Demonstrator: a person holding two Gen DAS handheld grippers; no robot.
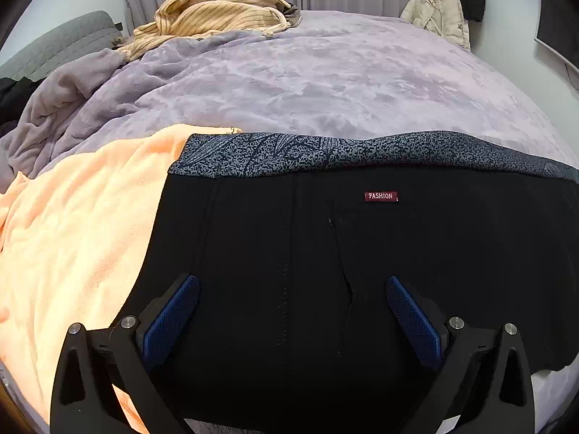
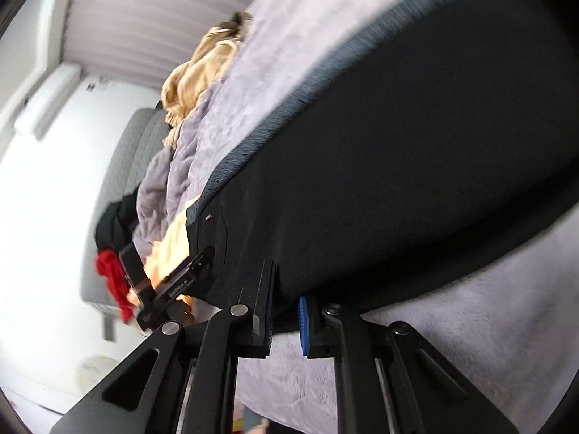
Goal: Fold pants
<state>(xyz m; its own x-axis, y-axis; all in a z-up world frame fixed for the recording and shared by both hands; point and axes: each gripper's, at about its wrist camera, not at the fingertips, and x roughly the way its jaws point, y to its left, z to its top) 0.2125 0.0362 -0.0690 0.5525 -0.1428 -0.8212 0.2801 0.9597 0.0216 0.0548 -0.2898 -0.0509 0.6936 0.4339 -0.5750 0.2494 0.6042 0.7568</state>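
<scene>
Black pants [image 1: 434,238] lie flat across the bed, with a grey patterned waistband [image 1: 325,152] along the far edge and a small red label [image 1: 380,196] below it. My left gripper [image 1: 291,280] hangs just above the pants' near part, jaws wide open, its blue pads [image 1: 173,314] clear of the cloth. In the blurred right wrist view the pants [image 2: 398,181] run up to the right. My right gripper [image 2: 286,289] is shut on their near edge, the dark cloth pinched between its pads. My left gripper [image 2: 166,258] shows at the left there.
An orange blanket [image 1: 72,235] lies under the pants' left side, on a lilac fleece blanket [image 1: 307,83] that covers the bed. A tan striped garment [image 1: 217,11] and a cream jacket [image 1: 438,11] sit at the far edge. A grey headboard [image 1: 58,43] is at left, with a red cloth [image 2: 112,275] beside the bed.
</scene>
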